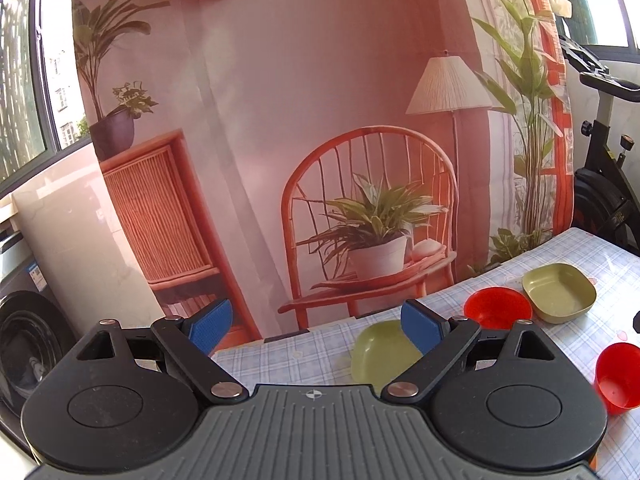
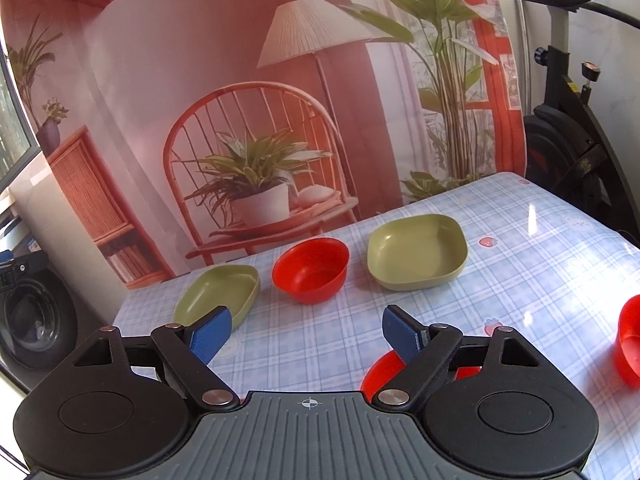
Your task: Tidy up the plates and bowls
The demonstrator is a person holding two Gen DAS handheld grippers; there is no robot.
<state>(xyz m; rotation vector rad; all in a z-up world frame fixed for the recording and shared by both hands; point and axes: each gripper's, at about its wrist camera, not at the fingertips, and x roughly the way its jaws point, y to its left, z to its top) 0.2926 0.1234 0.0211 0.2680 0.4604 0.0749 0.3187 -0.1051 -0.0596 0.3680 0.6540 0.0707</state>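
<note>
On the checked tablecloth [image 2: 500,280] lie two green square plates and three red bowls. In the right wrist view one green plate [image 2: 218,295] is at the left, a red bowl [image 2: 310,270] in the middle, the other green plate [image 2: 418,252] behind right, a red bowl [image 2: 380,372] under my right finger, and another red bowl [image 2: 628,344] at the right edge. My right gripper [image 2: 306,334] is open and empty above the cloth. My left gripper [image 1: 316,328] is open and empty over the table's left end, near a green plate [image 1: 380,352], red bowl [image 1: 496,306], green plate [image 1: 560,292] and red bowl [image 1: 618,376].
A printed backdrop [image 2: 260,120] with a chair and plants hangs behind the table. A washing machine [image 1: 28,340] stands at the left. An exercise bike [image 2: 572,132] stands past the table's right end.
</note>
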